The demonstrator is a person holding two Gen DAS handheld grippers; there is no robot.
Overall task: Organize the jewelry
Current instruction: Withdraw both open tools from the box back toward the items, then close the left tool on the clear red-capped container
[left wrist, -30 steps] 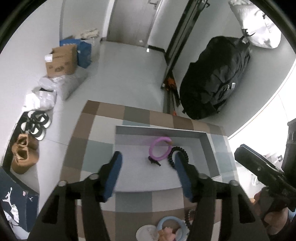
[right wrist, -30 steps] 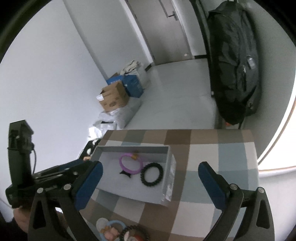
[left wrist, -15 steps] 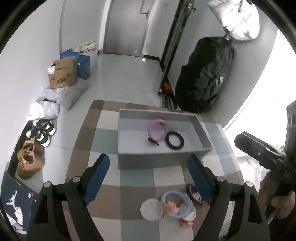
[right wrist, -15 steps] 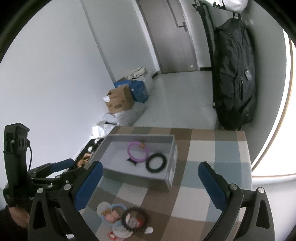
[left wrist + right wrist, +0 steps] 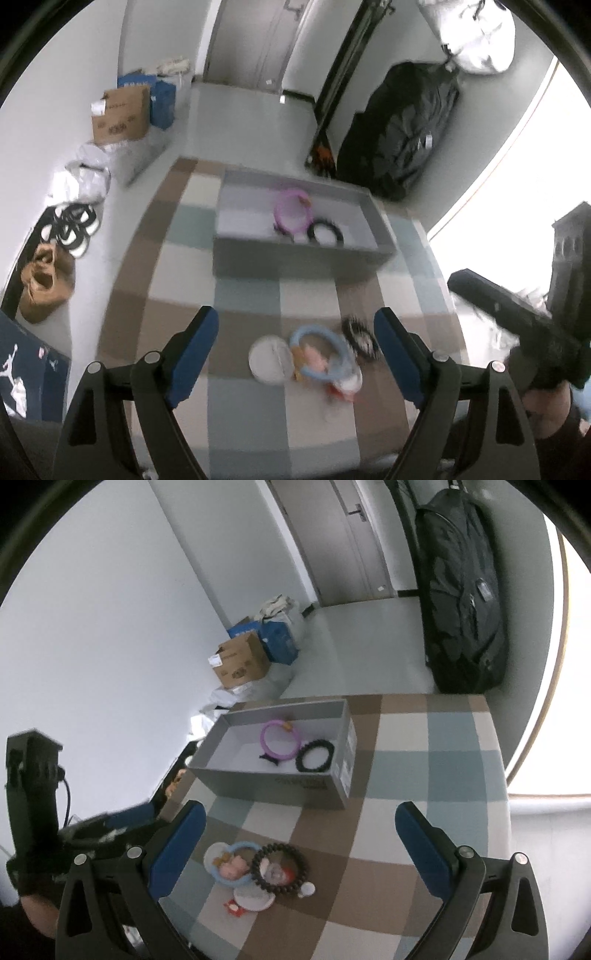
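A grey open box (image 5: 295, 260) (image 5: 280, 784) stands on the checkered table and holds a purple ring bracelet (image 5: 291, 216) (image 5: 280, 740), a black beaded bracelet (image 5: 325, 232) (image 5: 316, 755) and a small black piece (image 5: 269, 758). Nearer me lies a pile of loose jewelry: a light blue ring (image 5: 319, 352) (image 5: 231, 864), a dark beaded bracelet (image 5: 360, 338) (image 5: 280, 869) and a white round disc (image 5: 269, 360). My left gripper (image 5: 295, 354) is open and empty above the pile. My right gripper (image 5: 301, 843) is open and empty just above the pile.
The checkered tablecloth (image 5: 424, 760) covers the table. A black backpack (image 5: 399, 125) (image 5: 461, 590) leans on the wall behind. Cardboard boxes (image 5: 120, 114) (image 5: 242, 661), bags and shoes (image 5: 44, 280) lie on the floor at the left.
Both grippers have pulled back from the box toward the near side of the table. The jewelry pile has come between the left fingers. The left view is blurred by motion.
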